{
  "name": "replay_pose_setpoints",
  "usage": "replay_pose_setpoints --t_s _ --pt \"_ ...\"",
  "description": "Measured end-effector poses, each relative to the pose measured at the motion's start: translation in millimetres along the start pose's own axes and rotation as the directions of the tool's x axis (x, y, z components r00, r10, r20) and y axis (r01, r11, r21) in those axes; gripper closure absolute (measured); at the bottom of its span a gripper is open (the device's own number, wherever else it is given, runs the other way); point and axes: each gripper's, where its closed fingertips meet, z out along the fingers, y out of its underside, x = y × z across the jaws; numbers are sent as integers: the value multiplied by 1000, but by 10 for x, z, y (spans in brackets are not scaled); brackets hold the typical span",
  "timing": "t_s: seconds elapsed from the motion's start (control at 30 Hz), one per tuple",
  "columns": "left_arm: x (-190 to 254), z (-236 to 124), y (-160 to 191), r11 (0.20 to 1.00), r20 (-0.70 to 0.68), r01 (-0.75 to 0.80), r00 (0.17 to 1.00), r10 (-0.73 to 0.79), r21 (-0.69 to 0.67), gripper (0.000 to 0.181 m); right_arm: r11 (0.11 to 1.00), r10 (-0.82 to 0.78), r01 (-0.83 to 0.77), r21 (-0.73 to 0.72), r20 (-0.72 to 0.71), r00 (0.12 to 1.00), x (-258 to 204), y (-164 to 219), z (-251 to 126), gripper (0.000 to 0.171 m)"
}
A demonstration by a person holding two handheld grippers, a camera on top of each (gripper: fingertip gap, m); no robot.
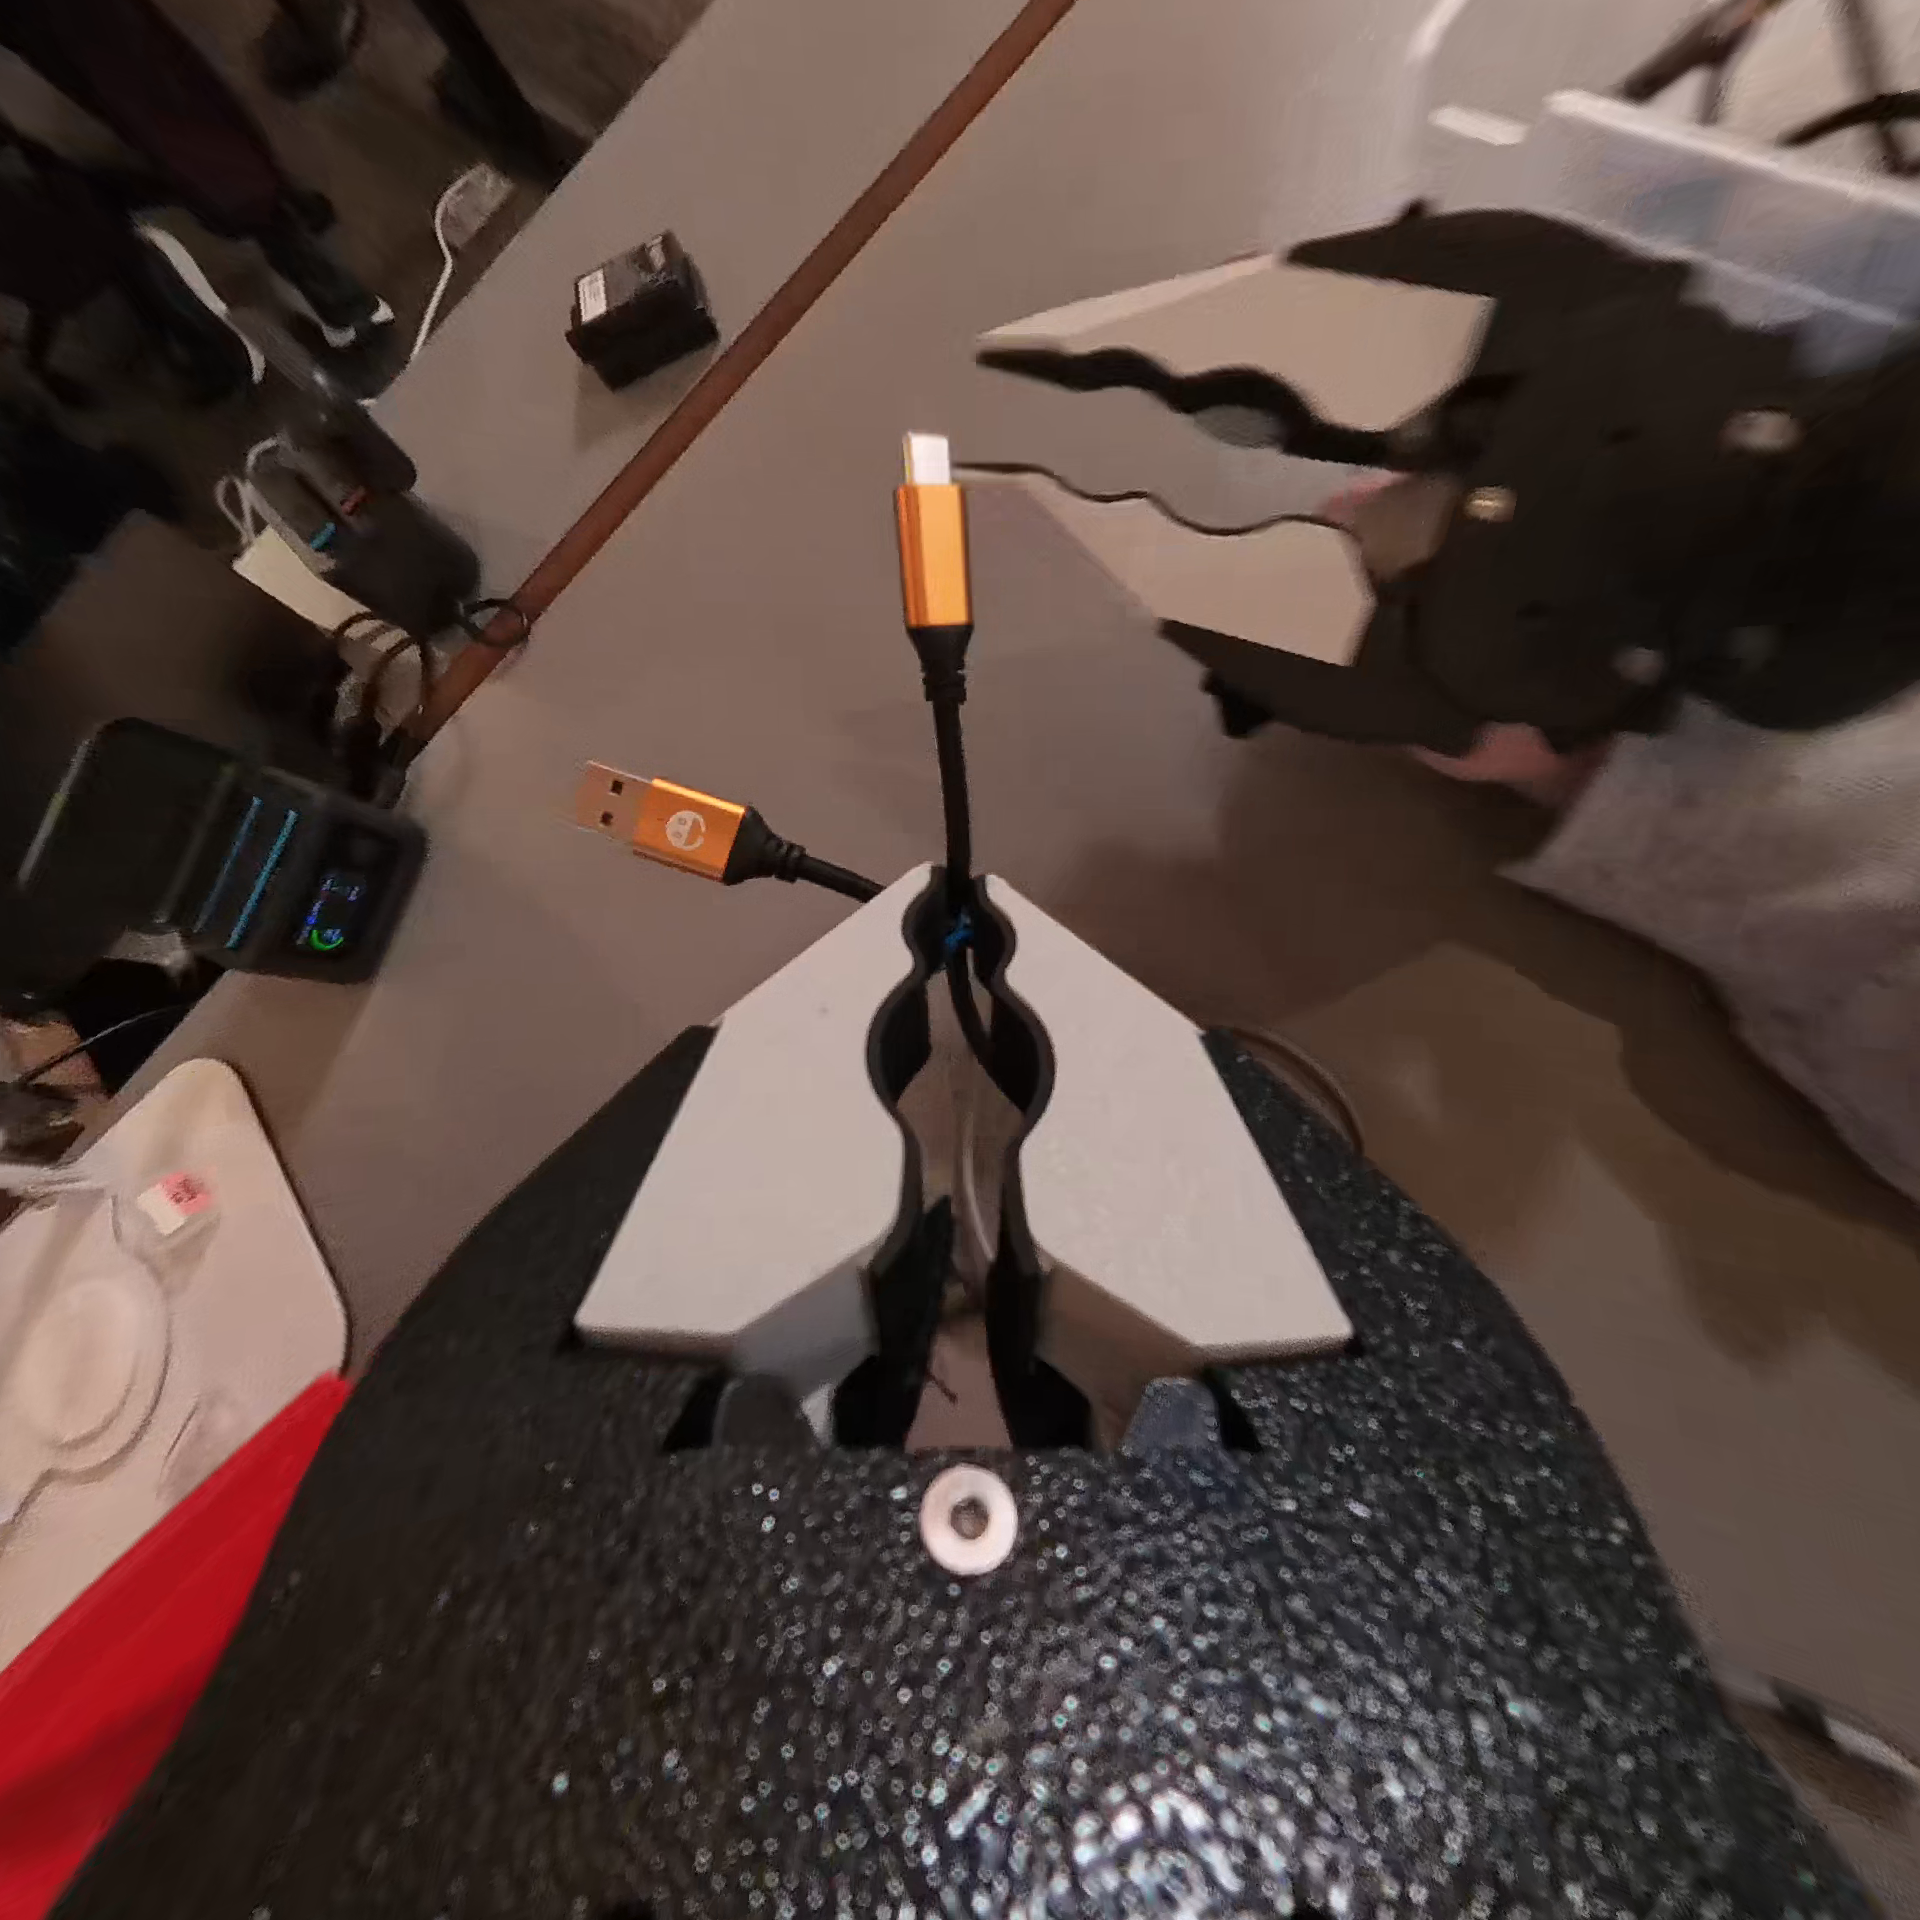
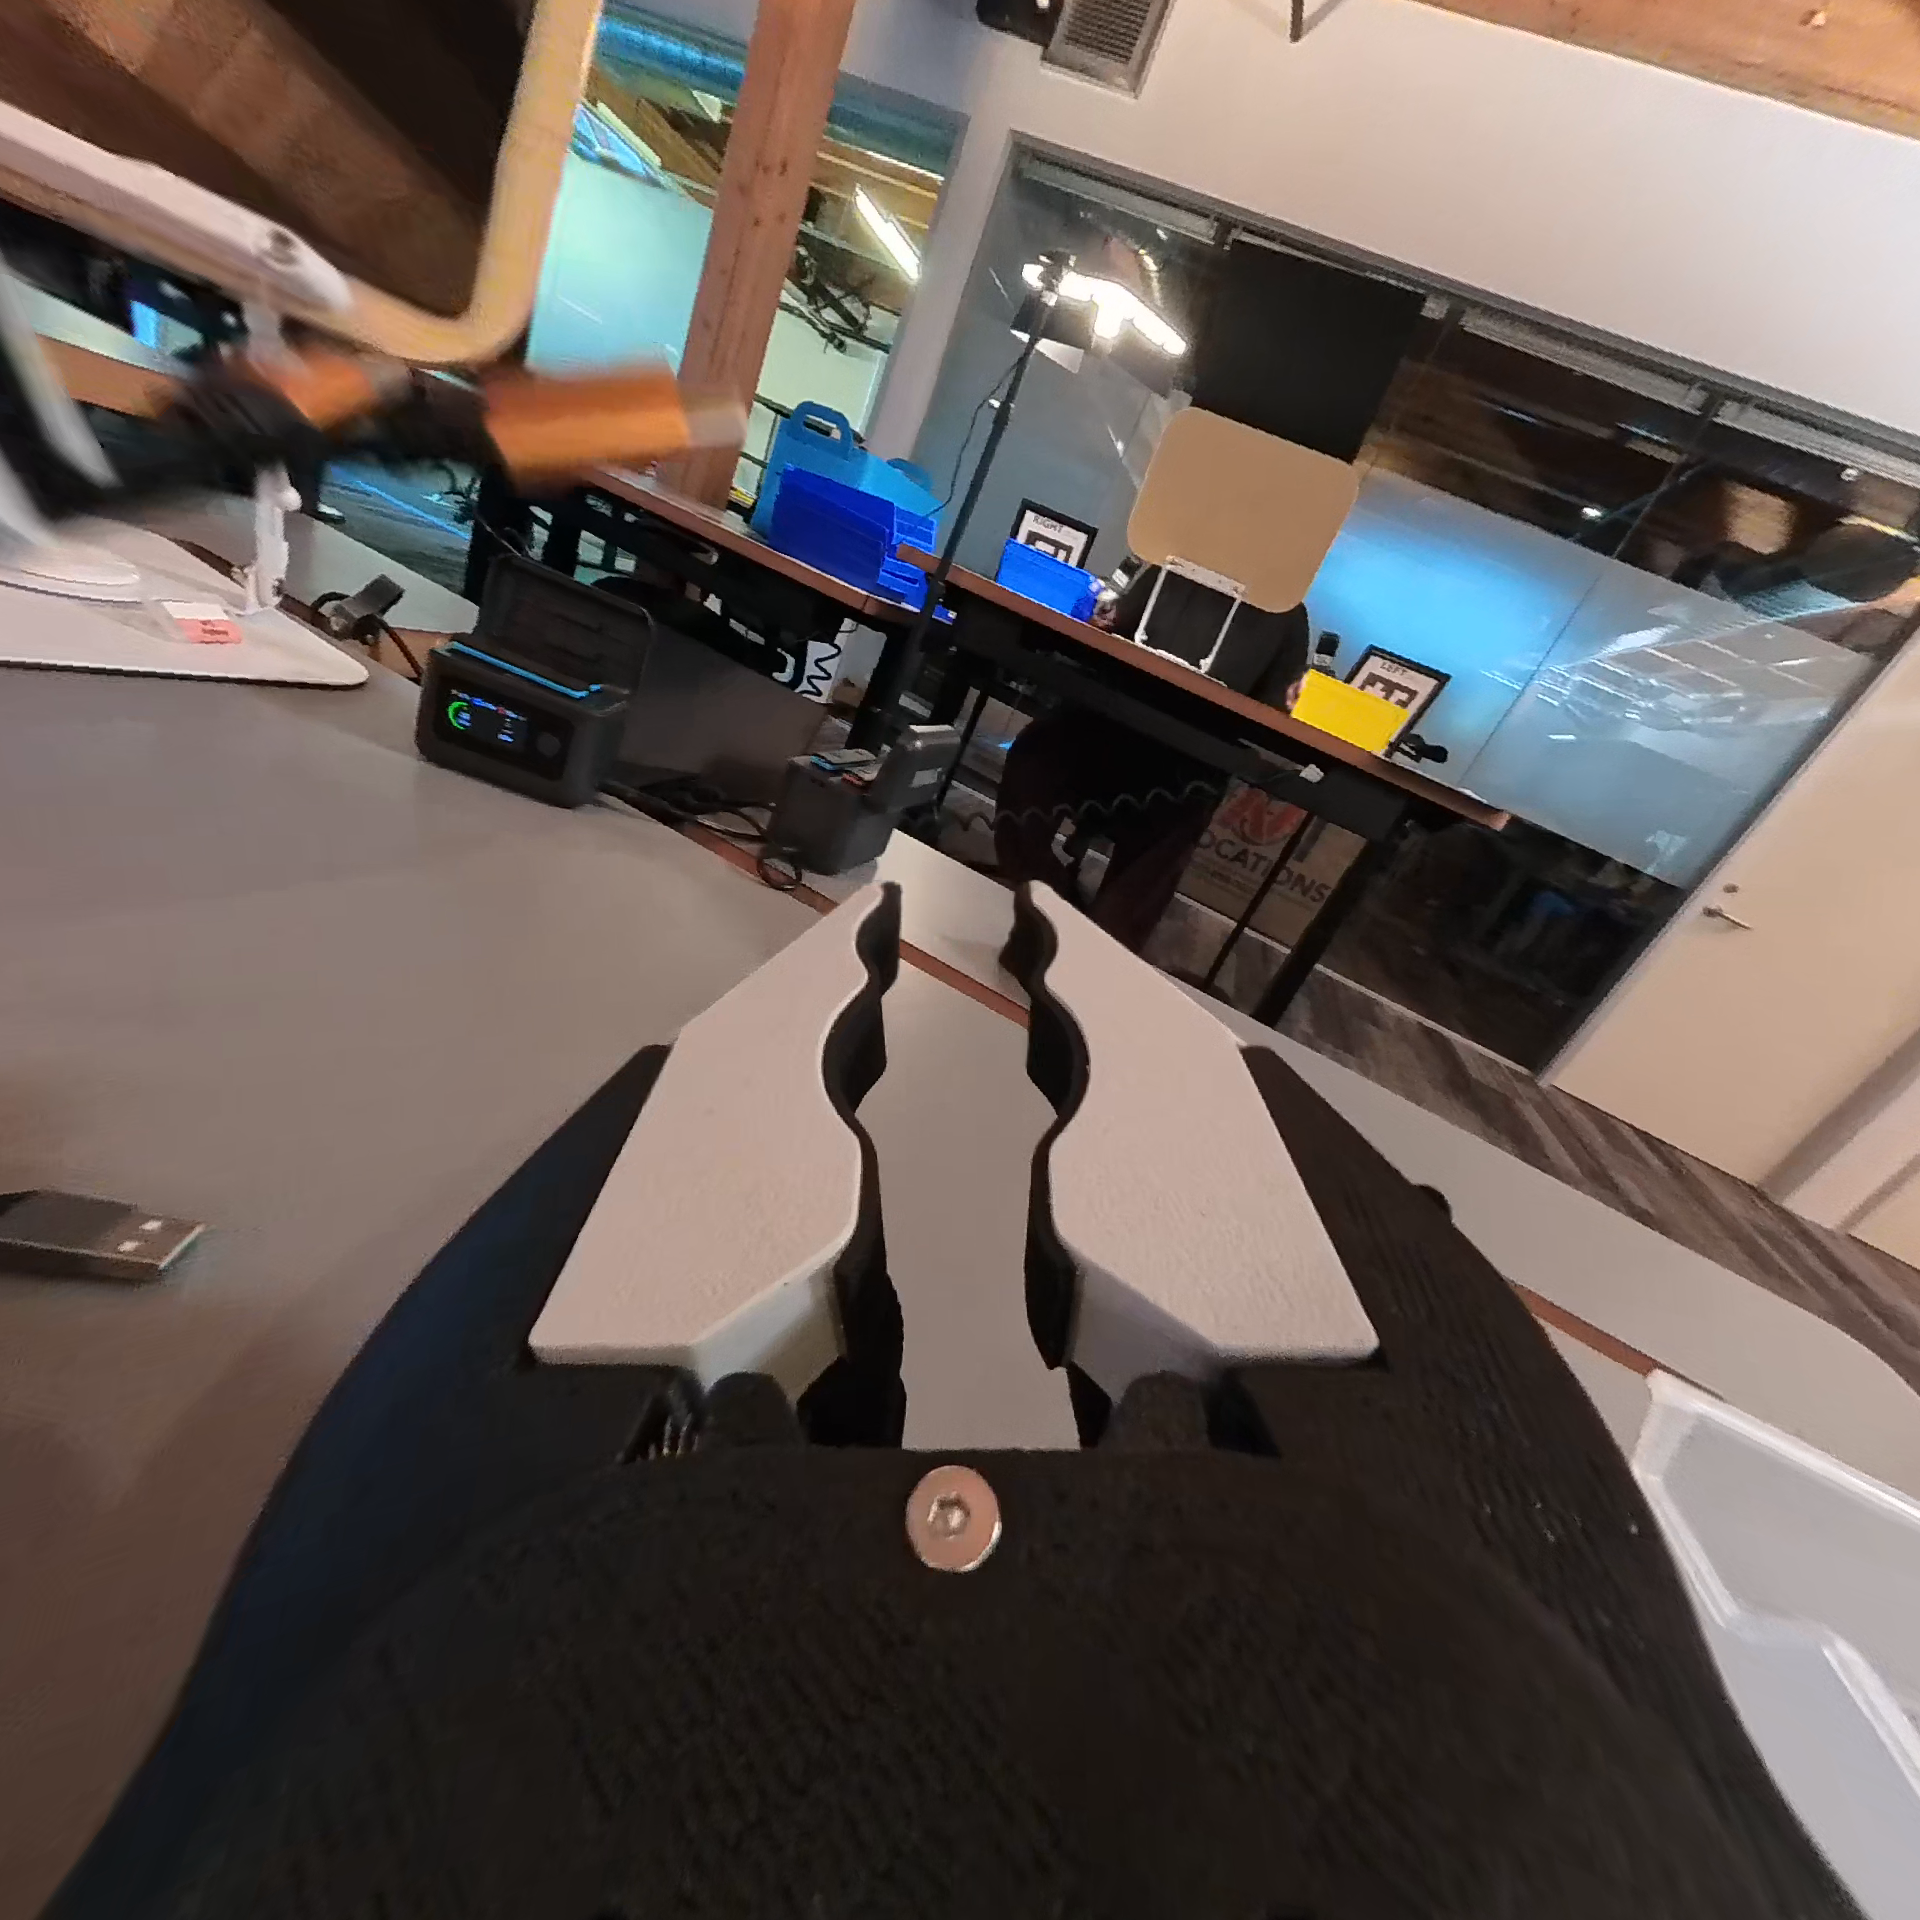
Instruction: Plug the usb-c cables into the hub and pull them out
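Observation:
My left gripper [image 1: 956,894] is shut on a black cable [image 1: 956,790] and holds it above the grey table [image 1: 727,644]. The cable's orange USB-C plug [image 1: 932,540] sticks up ahead of the fingertips. Its orange USB-A plug [image 1: 665,821] points left. My right gripper [image 1: 971,410] comes in from the right, open, its fingertips on either side of the USB-C plug's metal tip. In the right wrist view the right gripper [image 2: 956,914] is open and empty, and the orange plugs [image 2: 592,416] are a blur at upper left. A dark grey piece with a USB plug [image 2: 94,1231] lies on the table at left.
A black power station [image 2: 520,717] stands at the table's far edge. A white tray [image 1: 125,1247] lies at left and a clear plastic bin [image 1: 1714,187] at right. A small black box [image 1: 639,312] sits on the neighbouring table. A person [image 2: 1195,675] sits at a far table. One gripper's finger ends stand about 12 centimeters off the other's.

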Motion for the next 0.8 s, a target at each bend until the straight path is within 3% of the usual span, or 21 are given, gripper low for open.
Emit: replay_pose_setpoints --t_s 0.03,0.17,0.3,0.4,0.6,0.7,0.8 --pt "-73 153 2 1000 -6 24 1000 -24 3 180 1000 1 -1 -5 -3 1000 7 8 3 151" --pt "-309 599 69 991 -32 121 992 -120 54 167 1000 -8 8 -1 5 1000 -16 1 13 151" --pt "-412 725 251 980 0 152 988 -154 129 149 1000 -18 18 0 16 1000 -46 -2 21 151" --pt "-495 582 290 950 53 144 985 -165 277 128 1000 -20 20 -4 29 999 -76 8 28 151" --pt "-438 98 431 786 -46 193 978 -205 588 127 998 -68 69 -10 72 995 -194 13 -10 152" --pt "-452 22 586 767 -81 220 973 -216 602 125 995 -96 97 -12 64 993 -197 -22 -147 157" --pt "-459 -14 679 792 1 96 993 -121 603 134 995 -95 97 -17 63 993 -233 -66 -290 157"
